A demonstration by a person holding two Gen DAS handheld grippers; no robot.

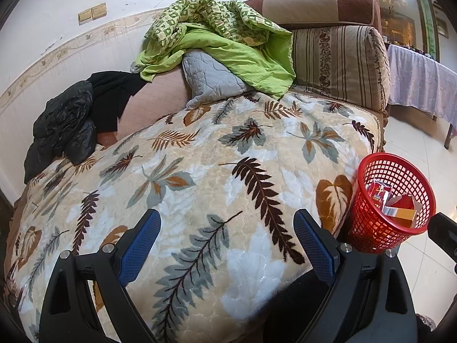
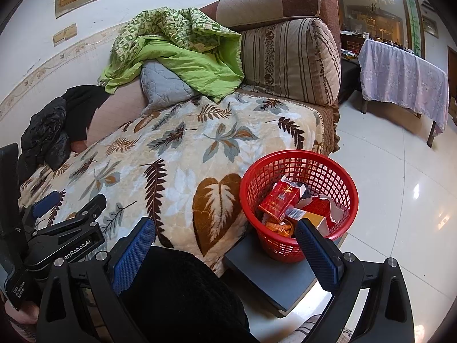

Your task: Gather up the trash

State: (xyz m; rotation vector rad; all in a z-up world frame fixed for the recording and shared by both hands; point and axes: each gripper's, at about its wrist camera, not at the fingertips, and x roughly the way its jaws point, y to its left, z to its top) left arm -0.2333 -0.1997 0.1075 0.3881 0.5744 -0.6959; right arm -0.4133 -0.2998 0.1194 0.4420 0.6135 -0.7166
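A: Where is the trash?

B: In the red plastic mesh basket (image 2: 298,200), standing on a grey slab (image 2: 281,274) just beside the sofa's leaf-patterned plush blanket (image 1: 200,171); red cardboard packets (image 2: 281,200) lie inside.

A: And the claws?

B: The left claw (image 1: 227,245) gapes wide over the blanket, empty. The right claw (image 2: 225,253) also stands wide, holding nothing.

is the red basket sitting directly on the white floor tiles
No, in the right wrist view the red basket stands on a flat dark grey platform beside the sofa, raised off the white floor tiles.
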